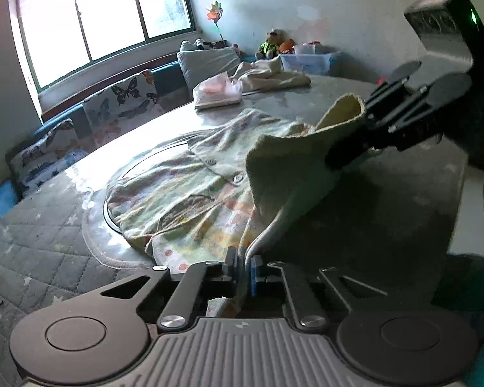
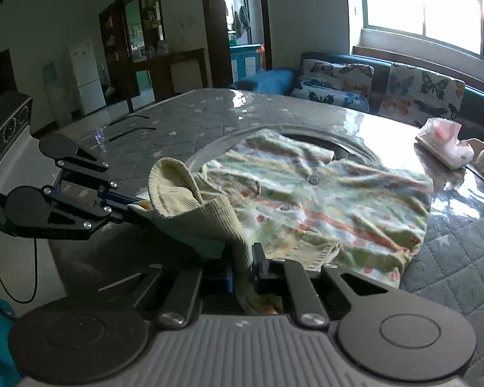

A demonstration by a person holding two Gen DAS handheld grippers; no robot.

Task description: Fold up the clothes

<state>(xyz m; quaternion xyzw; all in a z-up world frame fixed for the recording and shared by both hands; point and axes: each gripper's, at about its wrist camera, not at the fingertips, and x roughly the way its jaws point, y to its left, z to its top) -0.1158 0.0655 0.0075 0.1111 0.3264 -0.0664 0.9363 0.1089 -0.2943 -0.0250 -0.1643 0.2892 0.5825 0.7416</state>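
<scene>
We had each hand-held gripper, left (image 1: 242,271) and right (image 2: 242,267), clamped on the hem of the shirt (image 1: 190,190), which hung soft, light and limp over the counter (image 1: 48,242).

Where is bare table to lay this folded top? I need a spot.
Free: the grey quilted table cover beyond the patterned shirt. Crowded: the window-side end, with the tissue pack and cream garment.

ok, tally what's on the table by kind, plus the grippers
Printed button-up garment: 1
Cream cloth pile: 1
Pink tissue pack: 1
Hand-held grippers, both shut on the garment's edge: 2, left hand-held gripper, right hand-held gripper
Total: 5
</scene>
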